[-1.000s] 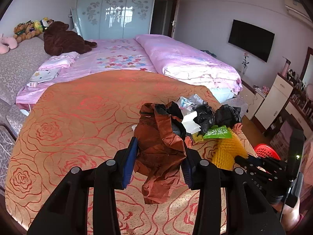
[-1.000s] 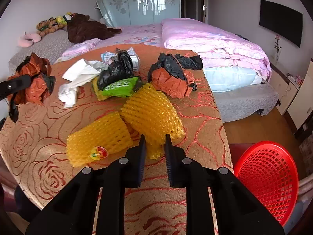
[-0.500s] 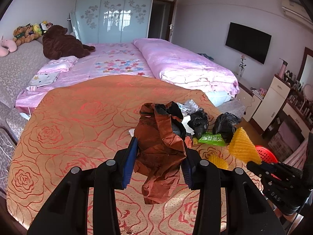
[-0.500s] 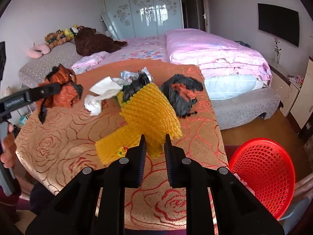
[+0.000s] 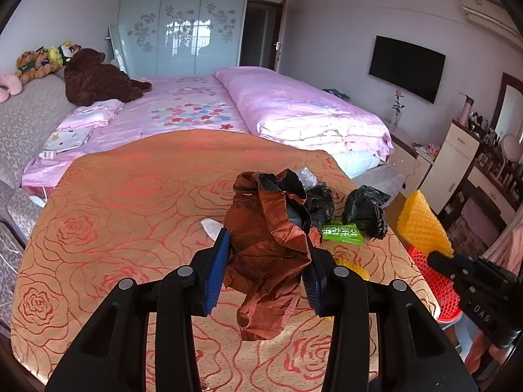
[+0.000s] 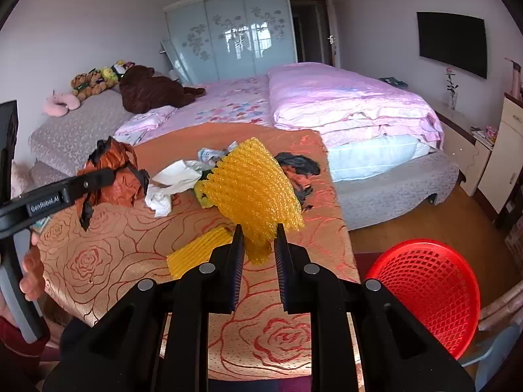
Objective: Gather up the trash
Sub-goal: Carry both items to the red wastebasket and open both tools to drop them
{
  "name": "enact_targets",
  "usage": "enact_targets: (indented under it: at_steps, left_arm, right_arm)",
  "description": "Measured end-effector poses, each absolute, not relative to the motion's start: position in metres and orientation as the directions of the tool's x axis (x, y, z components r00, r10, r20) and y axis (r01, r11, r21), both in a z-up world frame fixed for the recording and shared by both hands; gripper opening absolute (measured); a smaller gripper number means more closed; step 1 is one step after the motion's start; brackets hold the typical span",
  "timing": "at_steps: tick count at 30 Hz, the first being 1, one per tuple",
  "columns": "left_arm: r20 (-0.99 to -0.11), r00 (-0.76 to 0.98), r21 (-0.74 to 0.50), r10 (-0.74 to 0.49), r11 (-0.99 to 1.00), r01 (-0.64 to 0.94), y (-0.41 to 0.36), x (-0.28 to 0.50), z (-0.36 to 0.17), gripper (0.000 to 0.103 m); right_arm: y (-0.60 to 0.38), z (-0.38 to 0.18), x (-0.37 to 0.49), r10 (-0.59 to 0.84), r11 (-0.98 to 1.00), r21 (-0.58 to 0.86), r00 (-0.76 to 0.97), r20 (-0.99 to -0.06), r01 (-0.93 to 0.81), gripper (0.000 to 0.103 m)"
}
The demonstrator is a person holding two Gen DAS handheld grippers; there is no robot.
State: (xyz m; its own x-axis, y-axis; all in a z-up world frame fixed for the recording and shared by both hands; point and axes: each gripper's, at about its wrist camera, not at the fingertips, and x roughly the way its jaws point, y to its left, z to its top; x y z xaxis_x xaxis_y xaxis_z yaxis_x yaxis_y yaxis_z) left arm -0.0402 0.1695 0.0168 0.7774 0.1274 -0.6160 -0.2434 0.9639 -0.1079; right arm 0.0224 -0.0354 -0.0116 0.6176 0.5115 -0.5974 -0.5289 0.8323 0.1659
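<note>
I've lifted the net (image 6: 251, 192) clear of the table (image 6: 108, 254), right gripper (image 6: 258, 254) clamped on it; left gripper (image 5: 266, 261) keeps clamping the bag (image 5: 268, 248). Basket (image 6: 428, 290) next.

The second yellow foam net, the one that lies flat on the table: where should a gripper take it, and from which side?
Probably at the near short end of the second yellow foam net, coming from above with the jaws across its narrow width. It lies flat on the table, it is long, and that end is clear, while the white tissue crowds the far side. The net looks soft, so it should squash easily.
</note>
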Motion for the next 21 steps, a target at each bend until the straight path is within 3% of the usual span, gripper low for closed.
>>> enact_targets:
  at_steps: [21]
  left_arm:
    - [-0.606, 0.794, -0.065, 0.040, 0.993, -0.100, 0.101, 0.000, 0.025, 0.039]
  right_arm:
    - [-0.108, 0.008, 0.033, 0.380, 0.924, 0.197, 0.730, -0.568, -0.327, 0.018]
